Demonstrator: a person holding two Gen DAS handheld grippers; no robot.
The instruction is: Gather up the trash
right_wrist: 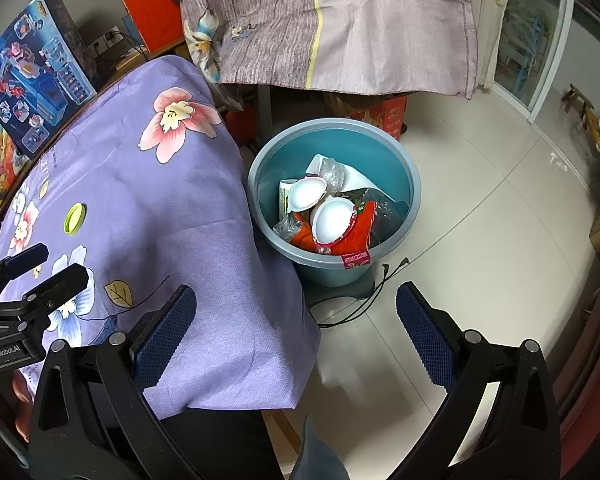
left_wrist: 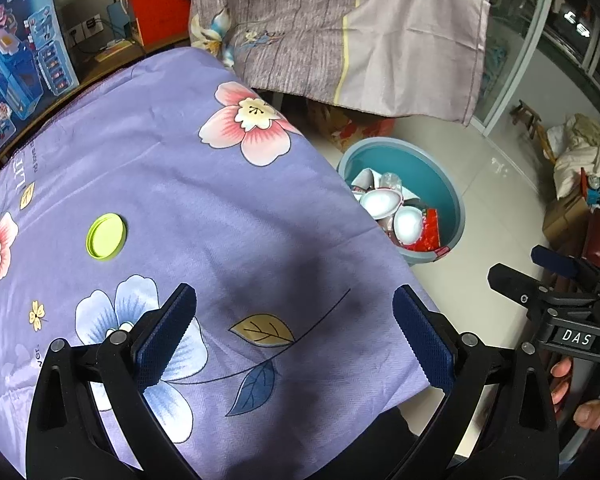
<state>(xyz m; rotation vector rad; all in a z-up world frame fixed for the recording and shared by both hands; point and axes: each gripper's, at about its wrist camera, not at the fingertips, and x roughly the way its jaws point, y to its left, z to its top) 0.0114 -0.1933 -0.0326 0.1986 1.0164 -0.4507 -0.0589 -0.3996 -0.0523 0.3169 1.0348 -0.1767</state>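
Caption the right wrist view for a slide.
Open right gripper over table edge; teal bin holds trash, green lid remains on cloth.

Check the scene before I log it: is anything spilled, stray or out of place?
One stray: a round lime-green plastic lid lies alone on the purple floral tablecloth. A red wrapper hangs over the blue plastic bin rim. No spill visible.

One green lid (left_wrist: 106, 236) lies on the counter (left_wrist: 220, 208), and one blue bin (right_wrist: 413, 192) stands on the floor to its right. Two white cups (right_wrist: 307, 194) show in the bin, with one red wrapper (right_wrist: 357, 236). Two hand-held grippers are present, the left hand-held gripper (left_wrist: 294, 330) and the right hand-held gripper (right_wrist: 296, 330).
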